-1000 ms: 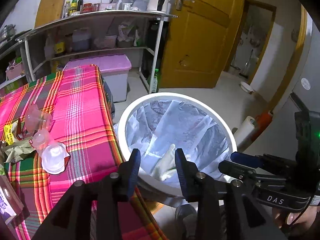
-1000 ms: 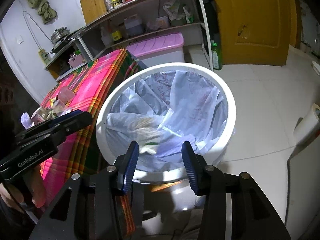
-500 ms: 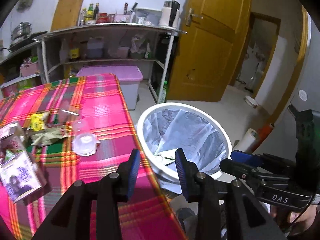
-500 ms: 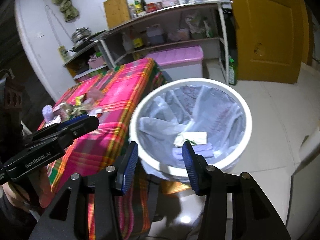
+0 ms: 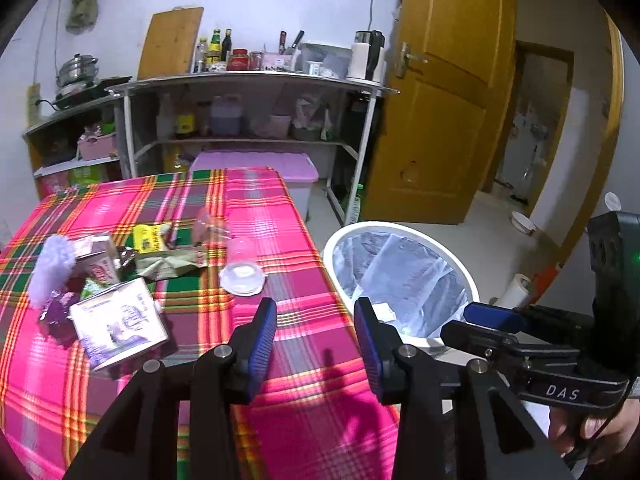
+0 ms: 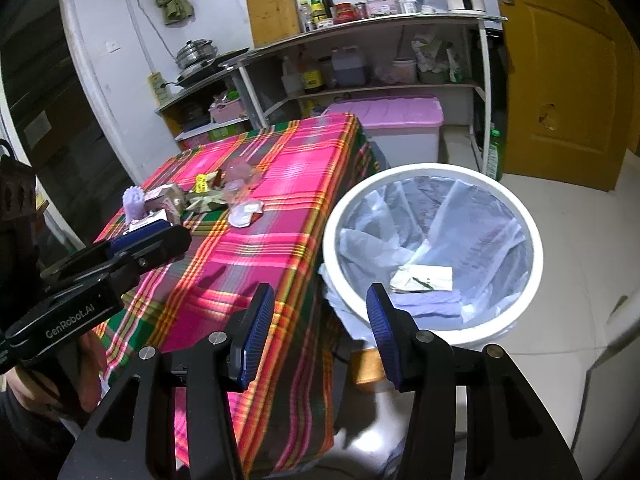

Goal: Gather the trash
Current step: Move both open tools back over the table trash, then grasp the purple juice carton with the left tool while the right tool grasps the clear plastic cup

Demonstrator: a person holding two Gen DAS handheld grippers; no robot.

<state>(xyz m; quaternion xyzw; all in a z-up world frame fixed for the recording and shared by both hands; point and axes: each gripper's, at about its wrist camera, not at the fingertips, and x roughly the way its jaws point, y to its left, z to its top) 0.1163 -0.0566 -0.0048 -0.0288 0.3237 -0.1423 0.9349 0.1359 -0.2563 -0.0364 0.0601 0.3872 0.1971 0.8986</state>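
Left gripper [image 5: 315, 342], wide and empty, has pulled back from the bin [image 5: 400, 280] over the desk's [image 5: 280, 420] right edge; right gripper [image 6: 320, 330], also wide, retreated too.

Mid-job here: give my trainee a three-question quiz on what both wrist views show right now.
1. True or false: the left tool is gripping a wrapper.
2. Where does the white trash bin stand? A) on the table B) on the floor by the table's corner C) under the shelf
3. Fill in: the clear round lid lies on the ____ tablecloth.

Key: 1 false, both it and the right tool are open and empty; 2 B; 3 plaid.
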